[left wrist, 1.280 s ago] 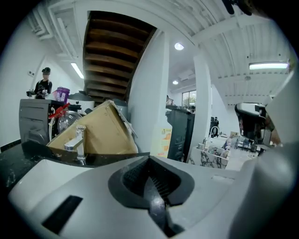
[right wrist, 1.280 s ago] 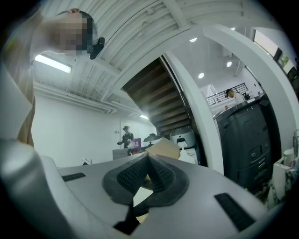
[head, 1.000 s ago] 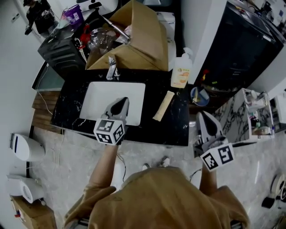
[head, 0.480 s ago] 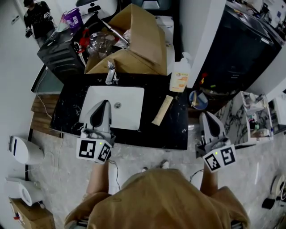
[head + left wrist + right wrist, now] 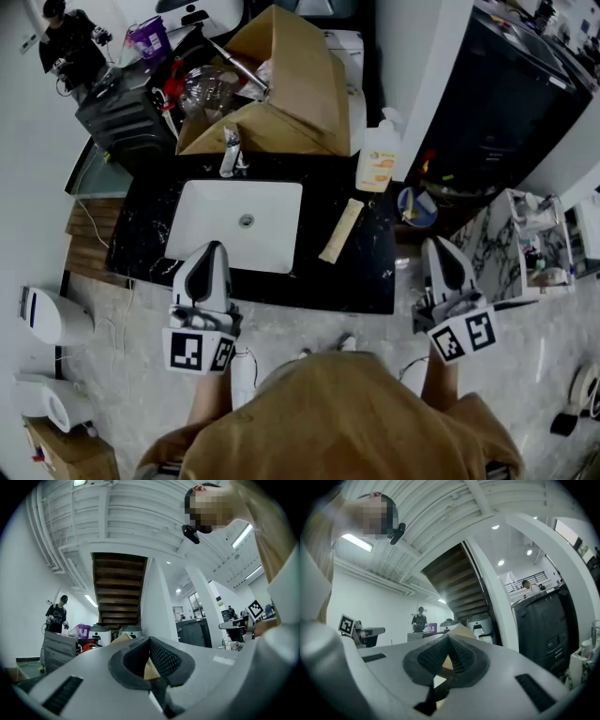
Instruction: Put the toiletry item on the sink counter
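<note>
A long tan toiletry box (image 5: pixel 342 230) lies flat on the black sink counter (image 5: pixel 141 234), to the right of the white basin (image 5: pixel 216 220). A pump bottle with an orange label (image 5: pixel 379 152) stands at the counter's back right corner. My left gripper (image 5: pixel 208 251) is shut and holds nothing, its tip over the counter's front edge below the basin. Off the counter's right end, my right gripper (image 5: pixel 437 246) is also shut and holds nothing. Both gripper views point up and away: the left gripper (image 5: pixel 150 641) and the right gripper (image 5: pixel 449 639) show their pads meeting with nothing between.
A faucet (image 5: pixel 231 150) stands behind the basin, and an open cardboard box (image 5: pixel 281 84) rises behind it. A black cabinet (image 5: pixel 122 108) is at the back left, with a person (image 5: pixel 66 37) beyond it. A round blue container (image 5: pixel 417 204) and a white rack (image 5: pixel 539 244) sit at the right.
My left gripper has drawn back from over the basin toward me, down to the counter's front edge. The right gripper has hardly moved. The tan box lies where it was.
</note>
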{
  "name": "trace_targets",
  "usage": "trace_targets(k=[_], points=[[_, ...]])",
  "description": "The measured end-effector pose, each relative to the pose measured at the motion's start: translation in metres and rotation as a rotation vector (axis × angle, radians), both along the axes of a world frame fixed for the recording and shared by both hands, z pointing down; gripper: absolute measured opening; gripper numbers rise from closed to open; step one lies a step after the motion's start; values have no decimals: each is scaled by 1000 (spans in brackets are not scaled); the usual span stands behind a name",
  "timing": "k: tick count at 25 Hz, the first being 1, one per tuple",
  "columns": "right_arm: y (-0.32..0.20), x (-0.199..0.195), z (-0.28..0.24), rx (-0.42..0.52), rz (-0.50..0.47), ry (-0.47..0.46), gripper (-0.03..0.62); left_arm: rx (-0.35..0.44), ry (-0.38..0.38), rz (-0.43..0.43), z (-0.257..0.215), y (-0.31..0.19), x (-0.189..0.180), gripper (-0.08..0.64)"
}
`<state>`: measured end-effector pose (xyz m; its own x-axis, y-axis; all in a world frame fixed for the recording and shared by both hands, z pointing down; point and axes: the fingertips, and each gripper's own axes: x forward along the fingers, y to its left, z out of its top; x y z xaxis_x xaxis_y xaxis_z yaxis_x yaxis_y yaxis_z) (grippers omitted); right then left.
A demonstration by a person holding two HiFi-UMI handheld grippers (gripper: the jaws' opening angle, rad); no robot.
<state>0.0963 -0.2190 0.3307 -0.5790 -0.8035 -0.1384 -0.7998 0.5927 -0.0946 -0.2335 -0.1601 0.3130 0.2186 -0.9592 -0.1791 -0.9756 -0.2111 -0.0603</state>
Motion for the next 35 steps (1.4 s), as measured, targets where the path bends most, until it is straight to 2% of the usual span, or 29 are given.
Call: trace_targets(k=[6,15,35], points=[[0,0,4,0,-13,6,2,-16,16,1,14,6,5,5],[-4,-10,4,-5,-34,10,2,-34,35,11,17,-2,8,5],[2,-3,9,1,-30,39,2,-37,52,3,21,6,17,5]])
